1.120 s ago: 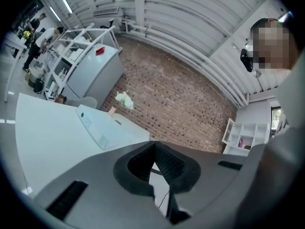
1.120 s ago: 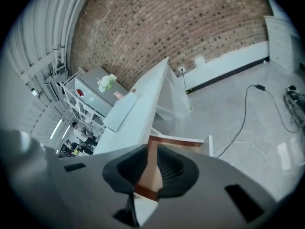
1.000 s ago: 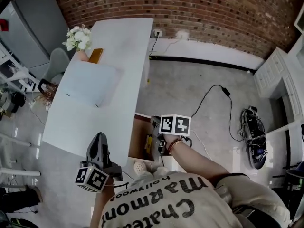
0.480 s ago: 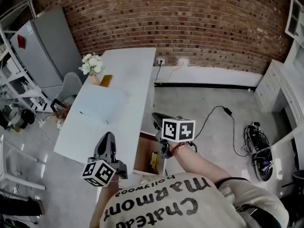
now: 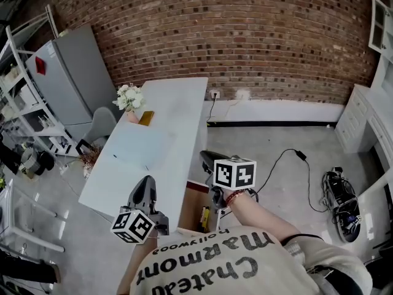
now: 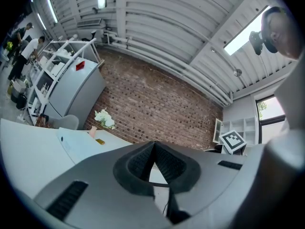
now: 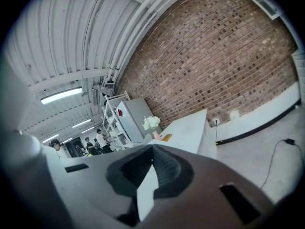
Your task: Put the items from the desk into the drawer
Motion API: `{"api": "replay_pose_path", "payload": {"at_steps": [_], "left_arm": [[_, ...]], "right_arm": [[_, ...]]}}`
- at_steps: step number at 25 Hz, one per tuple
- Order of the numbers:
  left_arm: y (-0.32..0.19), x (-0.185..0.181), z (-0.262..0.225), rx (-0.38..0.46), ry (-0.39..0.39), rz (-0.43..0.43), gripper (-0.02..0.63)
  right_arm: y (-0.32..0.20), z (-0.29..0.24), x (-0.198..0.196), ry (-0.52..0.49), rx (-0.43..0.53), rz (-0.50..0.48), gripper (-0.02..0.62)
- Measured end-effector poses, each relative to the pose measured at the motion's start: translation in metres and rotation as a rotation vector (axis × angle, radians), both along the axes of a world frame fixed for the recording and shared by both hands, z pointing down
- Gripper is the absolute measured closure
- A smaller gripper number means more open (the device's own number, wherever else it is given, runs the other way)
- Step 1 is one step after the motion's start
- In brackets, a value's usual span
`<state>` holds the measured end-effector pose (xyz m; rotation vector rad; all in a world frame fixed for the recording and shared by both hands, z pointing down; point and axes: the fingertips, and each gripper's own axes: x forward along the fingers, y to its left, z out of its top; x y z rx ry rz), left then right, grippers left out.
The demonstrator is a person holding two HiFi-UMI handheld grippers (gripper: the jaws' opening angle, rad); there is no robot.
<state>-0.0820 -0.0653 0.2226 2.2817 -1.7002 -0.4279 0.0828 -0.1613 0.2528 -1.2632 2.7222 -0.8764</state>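
Head view, open drawer (image 5: pixel 198 209) below right gripper (image 5: pixel 206 158) (jaws together, empty)

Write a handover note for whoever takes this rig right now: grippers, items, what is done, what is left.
Left gripper: shut, empty, at the near end of the long white desk.
Right gripper: shut, empty, above the open brown wooden drawer.
Done: a small yellow item lies in the drawer; too small to identify.
On the desk: white flowers in a pink vase, a small yellow flat block, a pale flat pad.
Left: probably the block and pad next.
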Motion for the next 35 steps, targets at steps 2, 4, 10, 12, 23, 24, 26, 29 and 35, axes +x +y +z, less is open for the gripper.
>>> {"api": "replay_pose_path", "payload": {"at_steps": [2,4,10,12,23,24,26,29,35], "left_arm": [[0.001,0.001,0.0,0.001,0.008,-0.004,0.604],[0.002,0.003,0.001,-0.001,0.017,-0.005,0.604],[0.007,0.013,0.009,-0.007,0.024,-0.004,0.604],[0.007,0.014,0.012,-0.011,0.028,-0.008,0.604],[0.013,0.025,0.029,-0.045,0.034,-0.019,0.604],[0.013,0.024,0.03,-0.048,0.035,-0.024,0.604],[0.014,0.02,0.033,-0.057,0.039,-0.037,0.604],[0.015,0.014,0.043,-0.078,0.05,-0.055,0.604],[0.018,0.009,0.063,-0.134,0.062,-0.079,0.604]], "right_arm": [[0.001,0.0,0.004,0.006,0.003,0.001,0.592],[0.001,0.001,0.007,0.011,0.003,0.003,0.592],[0.004,0.011,0.025,0.026,-0.021,0.038,0.592],[0.002,0.014,0.031,0.01,-0.032,0.059,0.592],[0.004,0.029,0.039,0.073,-0.031,0.027,0.592],[0.004,0.031,0.038,0.078,-0.036,0.021,0.592],[0.004,0.036,0.034,0.083,-0.044,0.008,0.592],[0.003,0.047,0.03,0.099,-0.063,-0.005,0.592],[0.001,0.07,0.024,0.124,-0.119,-0.02,0.592]]}}
